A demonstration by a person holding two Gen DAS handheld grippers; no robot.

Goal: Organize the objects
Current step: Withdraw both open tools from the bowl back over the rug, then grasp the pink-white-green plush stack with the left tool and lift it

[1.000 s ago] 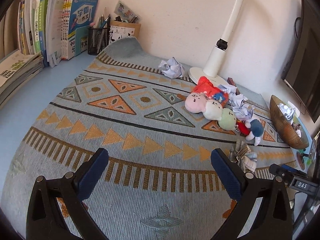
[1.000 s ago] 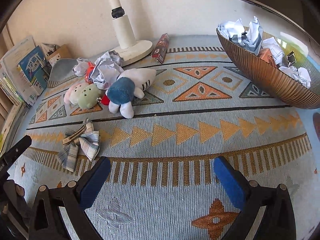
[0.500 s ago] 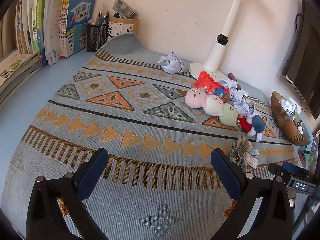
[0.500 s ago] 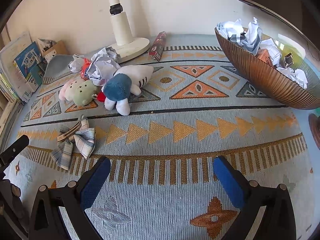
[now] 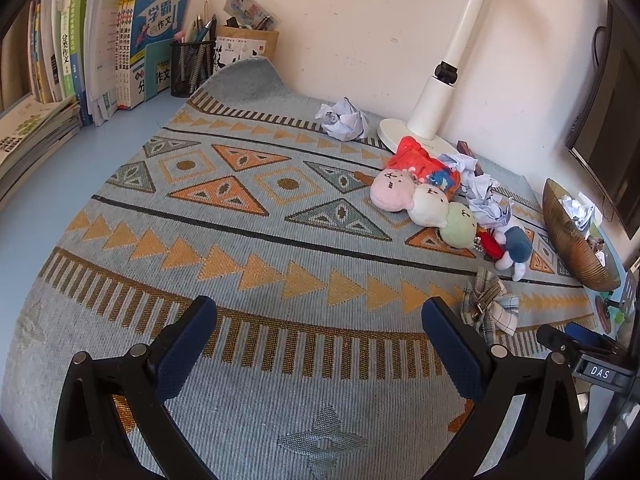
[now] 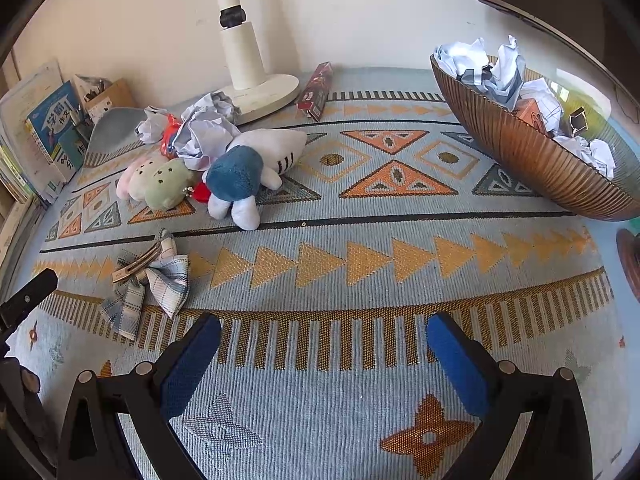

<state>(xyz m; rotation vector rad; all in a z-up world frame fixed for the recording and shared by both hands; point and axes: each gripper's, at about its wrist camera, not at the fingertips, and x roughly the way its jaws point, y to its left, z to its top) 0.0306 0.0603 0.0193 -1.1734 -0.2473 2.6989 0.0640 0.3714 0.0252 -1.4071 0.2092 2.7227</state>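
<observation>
Currently, the left gripper [image 5: 318, 330] and the right gripper [image 6: 322, 346] both hold their jaws wide with nothing between them, above bare woven mat [image 6: 360, 280].

Compared with a second ago, both views sit slightly further back and higher, so the clutter appears smaller; no object has moved. This suggests the sorting has paused between picks.

Nearest the right jaws lies the plaid bow [image 6: 150, 280], just left of the left blue pad. Its long axis runs diagonally, near-left to far-right, clip uppermost.

Further out, the plush toys [image 6: 216, 168] lie in a row with crumpled paper [image 6: 204, 128] on them. The copper bowl [image 6: 532, 160], already containing paper balls, stands well apart at far right.
</observation>
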